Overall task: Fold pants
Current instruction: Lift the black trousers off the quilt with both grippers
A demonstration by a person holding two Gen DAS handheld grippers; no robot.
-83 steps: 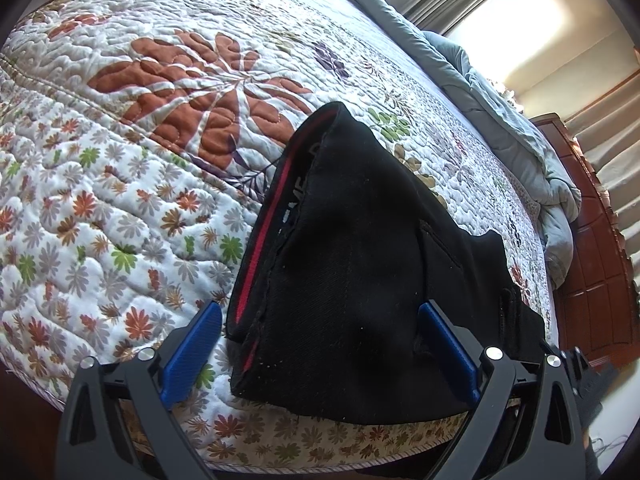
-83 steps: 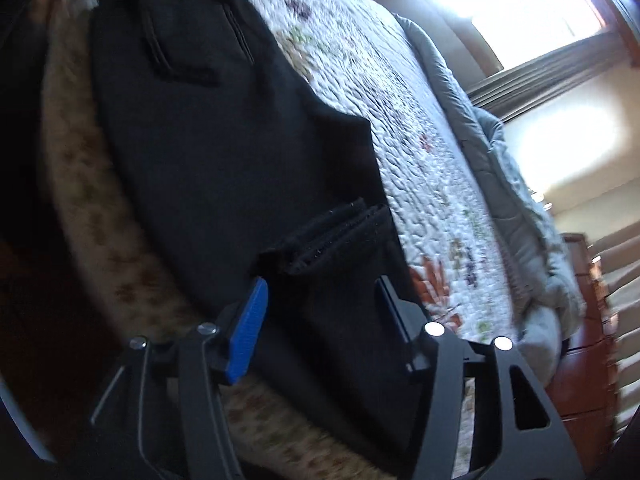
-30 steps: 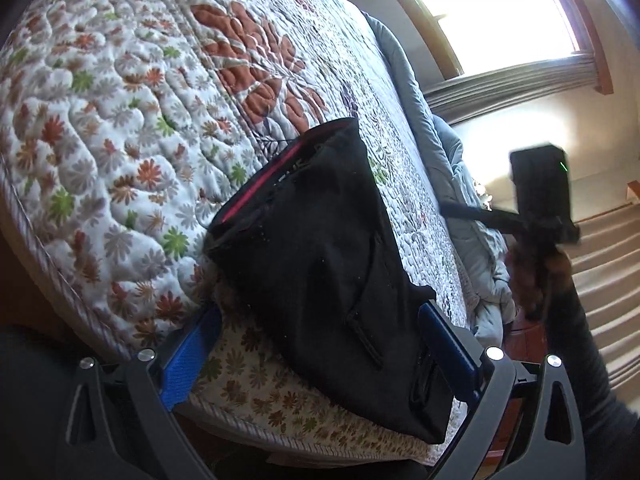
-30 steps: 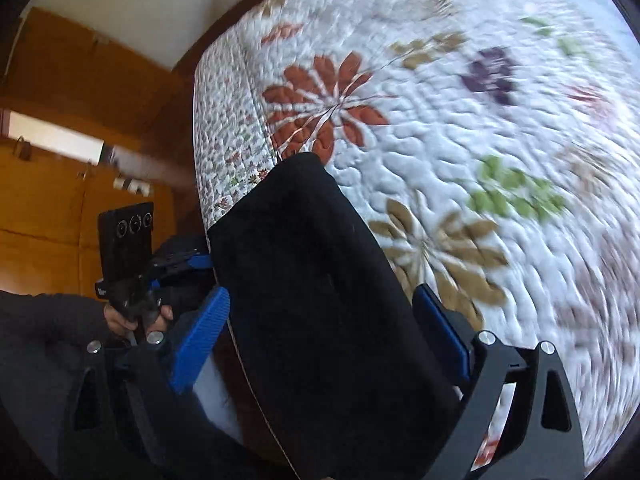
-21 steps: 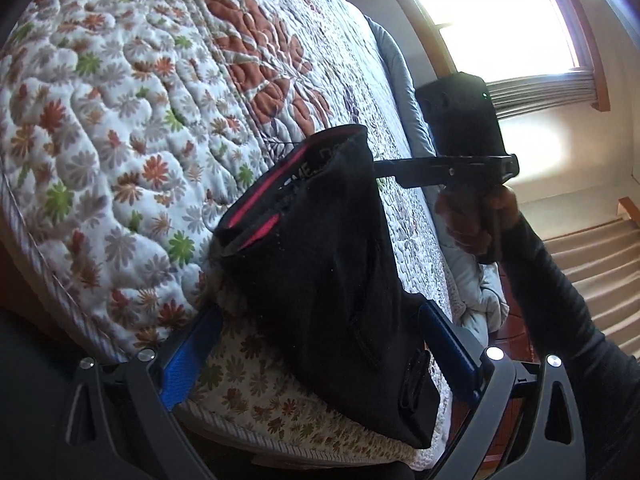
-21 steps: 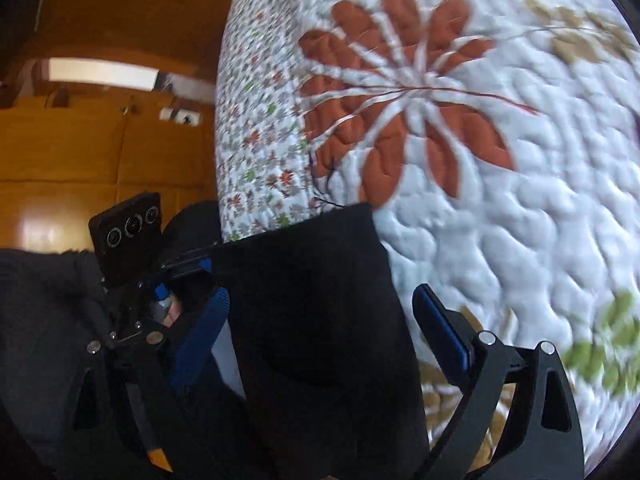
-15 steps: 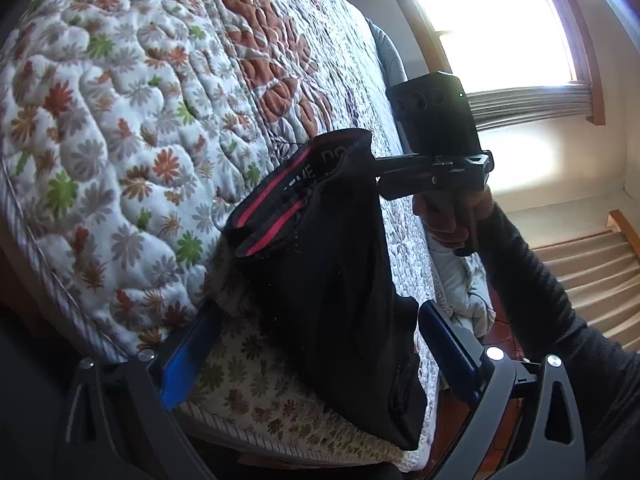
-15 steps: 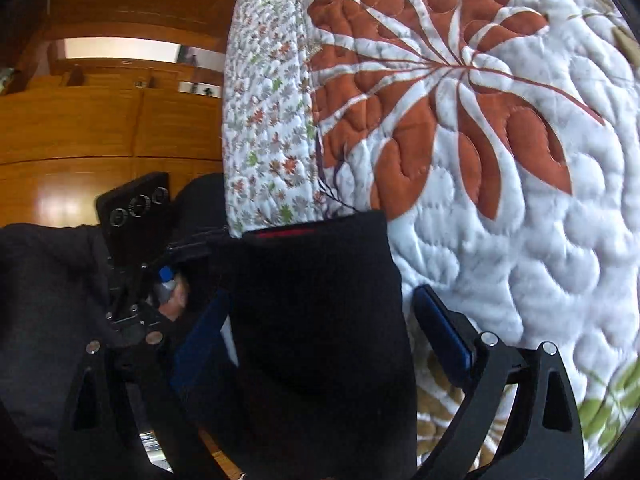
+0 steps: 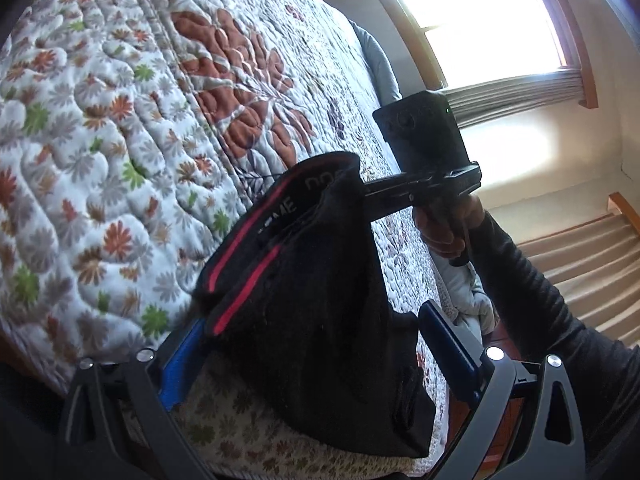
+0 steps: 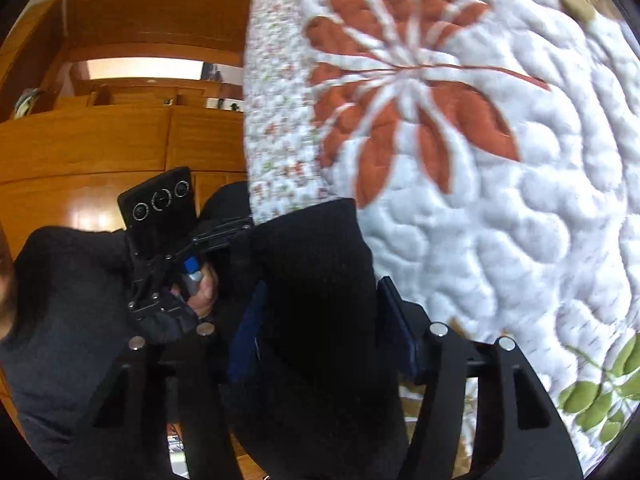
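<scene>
The black pants (image 9: 320,300), red-striped waistband lifted, lie folded at the quilted bed's (image 9: 100,140) edge. The right hand-held gripper (image 10: 320,320) is closing on their far end, cloth between its blue pads. The left hand-held gripper (image 9: 312,360) stands spread wide around the near end.

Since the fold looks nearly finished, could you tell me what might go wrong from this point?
1. The right claw is closing around the thick waistband end of the folded black pants with red stripes; it may catch only some layers, so the fold could slip apart.
2. The pants sit at the edge of the floral quilted bedspread; a tug could drag them off.
3. The left claw straddles the bundle with open jaws, steadying nothing.
</scene>
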